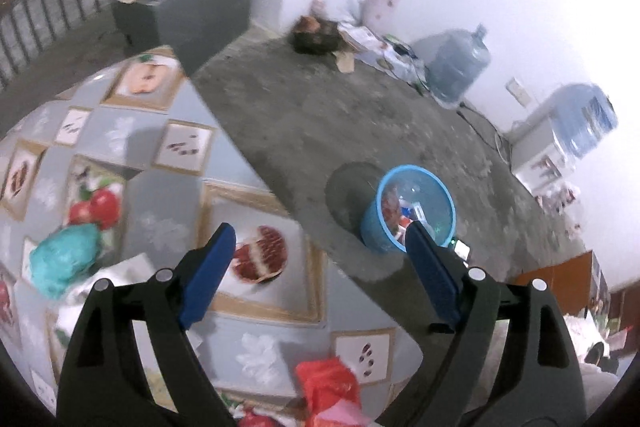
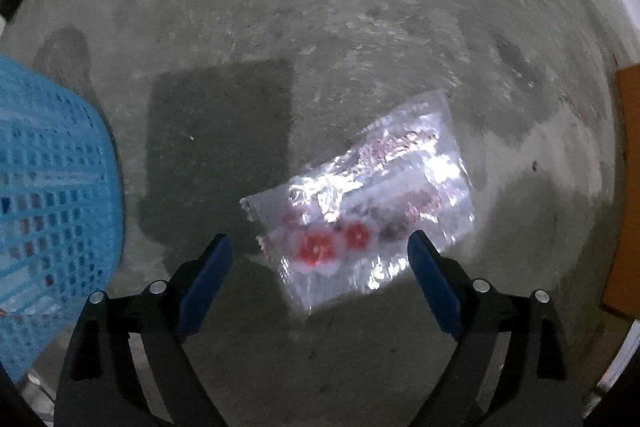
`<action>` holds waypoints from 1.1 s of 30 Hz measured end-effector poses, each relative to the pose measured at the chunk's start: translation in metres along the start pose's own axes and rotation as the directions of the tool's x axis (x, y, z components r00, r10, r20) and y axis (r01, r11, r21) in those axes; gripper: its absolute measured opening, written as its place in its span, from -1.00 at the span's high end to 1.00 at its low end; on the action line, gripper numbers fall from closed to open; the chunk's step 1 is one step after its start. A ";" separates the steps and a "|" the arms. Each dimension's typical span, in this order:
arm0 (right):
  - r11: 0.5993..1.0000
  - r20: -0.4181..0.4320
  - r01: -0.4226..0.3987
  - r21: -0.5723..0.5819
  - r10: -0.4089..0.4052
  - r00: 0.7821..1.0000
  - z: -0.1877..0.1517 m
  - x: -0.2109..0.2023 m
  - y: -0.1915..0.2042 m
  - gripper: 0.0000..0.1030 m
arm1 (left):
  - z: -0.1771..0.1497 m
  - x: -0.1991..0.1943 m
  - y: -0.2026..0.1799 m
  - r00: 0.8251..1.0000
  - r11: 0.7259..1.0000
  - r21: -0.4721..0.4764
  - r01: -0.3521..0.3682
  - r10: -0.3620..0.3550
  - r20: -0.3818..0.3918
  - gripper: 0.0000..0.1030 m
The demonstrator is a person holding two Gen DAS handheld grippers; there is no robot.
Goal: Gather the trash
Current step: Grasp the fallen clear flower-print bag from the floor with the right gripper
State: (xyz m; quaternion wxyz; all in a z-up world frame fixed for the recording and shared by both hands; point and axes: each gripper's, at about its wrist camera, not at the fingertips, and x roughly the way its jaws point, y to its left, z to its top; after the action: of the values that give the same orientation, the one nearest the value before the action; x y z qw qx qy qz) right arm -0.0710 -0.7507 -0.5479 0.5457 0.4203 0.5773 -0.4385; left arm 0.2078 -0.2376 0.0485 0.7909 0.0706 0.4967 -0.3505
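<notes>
A blue plastic bin (image 1: 412, 211) with wrappers inside stands on the concrete floor past the table's edge. My left gripper (image 1: 320, 239) hangs open over the table edge, nothing between its blue pads. Under it on the table lie a crumpled teal bag (image 1: 64, 259) and a red wrapper (image 1: 328, 383). In the right wrist view a shiny clear wrapper with red marks (image 2: 360, 203) lies flat on the floor. My right gripper (image 2: 320, 247) points straight down over it, open, its pads on either side of the wrapper's near edge and not pressing on it. The bin's blue mesh wall (image 2: 52, 203) is at left.
The table wears a grey cloth printed with fruit pictures (image 1: 168, 155). Two water jugs (image 1: 460, 63) and a dispenser (image 1: 560, 147) line the far wall, with a heap of bags (image 1: 320, 31) in the corner. A grey cabinet (image 1: 188, 7) holds bottles. Brown cardboard (image 2: 628, 187) lies at right.
</notes>
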 end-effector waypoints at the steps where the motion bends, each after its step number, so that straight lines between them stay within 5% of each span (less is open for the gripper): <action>1: 1.000 0.000 0.002 -0.012 -0.002 1.000 -0.001 0.003 0.002 -0.69 | -0.002 -0.006 0.003 1.000 1.000 -0.013 -0.005 0.005 0.010 -0.59; 13: 0.999 0.079 -0.030 -0.046 0.033 0.996 -0.018 0.016 0.008 -0.76 | -0.030 -0.059 0.023 0.990 0.987 -0.136 -0.088 0.102 0.094 -0.60; 22: 0.998 0.146 -0.038 0.051 0.030 0.989 -0.036 -0.001 -0.022 0.02 | -0.034 -0.076 0.020 0.983 0.987 -0.133 -0.089 0.109 0.146 -0.59; 26: 0.995 0.125 -0.022 0.099 0.009 0.992 -0.037 -0.010 -0.034 0.71 | -0.035 -0.080 0.021 0.981 0.987 -0.131 -0.093 0.113 0.155 -0.59; 33: 0.981 0.206 -0.068 0.184 0.029 0.978 -0.036 -0.032 -0.064 0.91 | -0.043 -0.087 0.034 0.976 0.986 -0.149 -0.080 0.108 0.188 -0.59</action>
State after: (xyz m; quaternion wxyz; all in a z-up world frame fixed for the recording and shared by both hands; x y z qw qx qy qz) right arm -0.1408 -0.7334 -0.5125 0.5696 0.4379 0.4639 -0.5183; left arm 0.1749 -0.1502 0.0918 0.8545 0.0037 0.4363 -0.2820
